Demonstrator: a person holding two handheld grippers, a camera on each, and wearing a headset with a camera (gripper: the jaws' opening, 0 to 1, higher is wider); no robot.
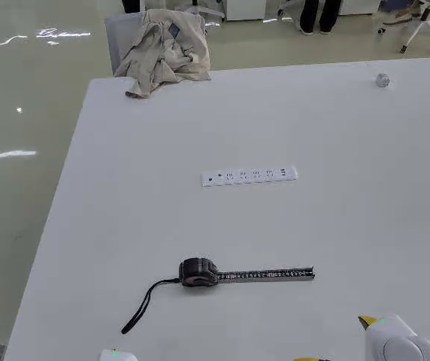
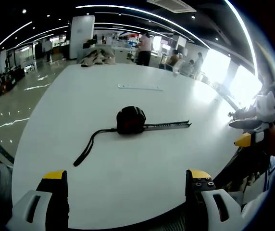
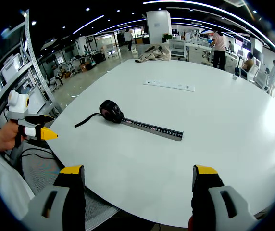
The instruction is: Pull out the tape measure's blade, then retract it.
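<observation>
Head view, dark tape measure [image 1: 198, 272], blade [image 1: 266, 275] extended, left gripper [image 2: 127, 173] and right gripper [image 3: 138, 169] agape, empty

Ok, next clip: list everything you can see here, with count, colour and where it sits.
table: one, white, runs across the whole scene
tape measure: one, dark case, near edge of the table, left of centre
blade: one, dark with pale marks, partly pulled out, flat on the table to the right of the case
strap: one, black, trails from the case toward the near left
power strip: one, white, mid-table beyond the tape measure
garment: one, beige, crumpled over a chair at the far left corner
round object: one, silvery, far right of the table, too small to identify
people: several, in the background beyond the table
left gripper: one, white with yellow tips, open, holding nothing
right gripper: one, same colours, open, holding nothing
</observation>
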